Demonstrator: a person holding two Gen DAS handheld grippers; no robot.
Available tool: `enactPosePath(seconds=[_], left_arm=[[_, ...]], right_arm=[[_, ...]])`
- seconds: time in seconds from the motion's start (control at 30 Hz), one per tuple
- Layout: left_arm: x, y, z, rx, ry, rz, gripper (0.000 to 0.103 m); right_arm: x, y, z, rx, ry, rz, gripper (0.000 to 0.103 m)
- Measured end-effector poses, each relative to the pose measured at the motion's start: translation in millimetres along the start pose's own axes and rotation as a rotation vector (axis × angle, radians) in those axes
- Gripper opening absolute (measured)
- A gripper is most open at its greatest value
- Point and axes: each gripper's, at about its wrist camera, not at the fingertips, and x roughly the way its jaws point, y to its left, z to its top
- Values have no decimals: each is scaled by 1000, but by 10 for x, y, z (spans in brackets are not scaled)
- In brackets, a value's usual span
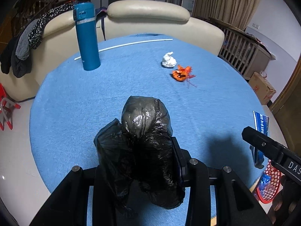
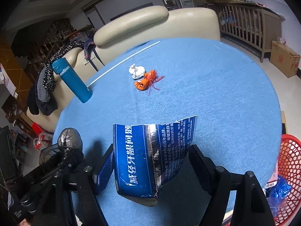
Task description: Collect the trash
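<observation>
Left gripper [image 1: 139, 162]: closed on a crumpled black plastic bag [image 1: 139, 141]; the bag bulges out ahead of and above the fingers, and more of it hangs bunched below them; seen from the right wrist view it sits at the lower left, with a grey, shiny knot of bag sticking up from it
Right gripper [image 2: 150, 162]: jaws stand wide, with a torn blue carton [image 2: 150, 156] between them; the carton's left face lies against the left pad; the right finger stands at the carton's right edge, and whether it presses there I cannot tell; the carton is flattened and ripped along its top, printed with white characters, and it is off the cloth
Table [image 1: 188, 103]: round, covered with a blue cloth
Trash on the table: a white crumpled paper ball [image 1: 168, 60] and an orange wrapper [image 1: 181, 73] lie just beside each other toward the far side, well apart from both grippers
Other things on the table: a blue flask [image 1: 87, 37] stands upright at the far left; a thin white stick [image 1: 122, 46] lies along the far edge behind it
Red basket [image 2: 289, 169]: beside the table at the lower right, below the table's rim; blue crumpled pieces and a slip of white paper lie in it
Beyond the table: a cream sofa [image 1: 148, 13] with dark clothes [image 1: 28, 41] draped over its left end; a cardboard box [image 2: 284, 60] on the floor at the right
</observation>
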Motion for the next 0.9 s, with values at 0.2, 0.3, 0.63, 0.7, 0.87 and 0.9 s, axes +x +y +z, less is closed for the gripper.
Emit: enactPosePath(seconds=[0.2,0.3,0.63,0.7,0.87,0.9], left_arm=[[-178,-113,-43,23,-30,-9,40],[-267,-151,-48,28,-48,-13,40],[-550,-180,-115,32,-108,-13,40],[-557,-174,-122,32,-114,-11,40],[-579,-182,-141,33,-120,-11,40],[-593,-183,-143,34,-123,-12,40]], right_arm=[[-209,-37,-64,12,-40,8,79],[-312,-53,-75,21,-60,13,79],[-640,-16,-132,23,-126,38,79],[-643,-3,-125,22,-127,41,79],[-608,-14,-174,24,-116,44,79],[-611,-23,-182,25,-116,44,79]])
